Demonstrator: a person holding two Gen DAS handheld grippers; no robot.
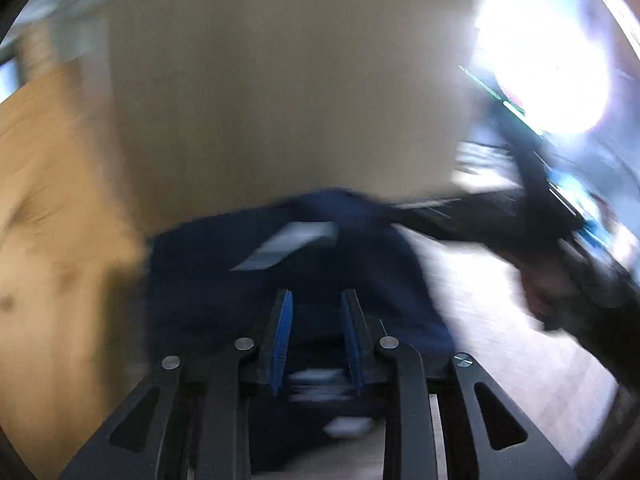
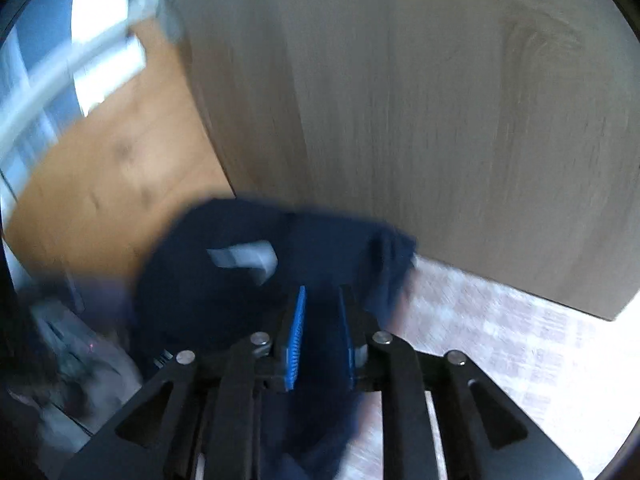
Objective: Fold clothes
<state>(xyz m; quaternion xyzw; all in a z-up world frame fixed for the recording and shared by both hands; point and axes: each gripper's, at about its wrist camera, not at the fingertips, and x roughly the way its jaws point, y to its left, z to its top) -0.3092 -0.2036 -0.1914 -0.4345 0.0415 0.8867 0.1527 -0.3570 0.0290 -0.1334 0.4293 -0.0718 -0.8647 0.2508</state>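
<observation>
Both views are blurred by motion. A navy garment [image 1: 200, 280] with a white label [image 1: 292, 244] hangs bunched in front of my left gripper [image 1: 316, 300], whose blue-padded fingers [image 1: 285, 320] are shut on its cloth. From the right, my right gripper [image 1: 404, 213] reaches the garment's upper edge. In the right wrist view the same navy garment [image 2: 200, 300] and its label [image 2: 244, 258] fill the middle. There my right gripper [image 2: 322, 296] is shut on a fold of it, and cloth trails down between the fingers.
A large pale wood-grain panel [image 1: 280, 80] [image 2: 440, 120] stands behind the garment. Orange-brown wood [image 1: 48, 220] [image 2: 120, 180] lies to the left. A pale patterned floor [image 2: 500, 340] shows lower right. A bright window [image 1: 552, 60] glares at upper right.
</observation>
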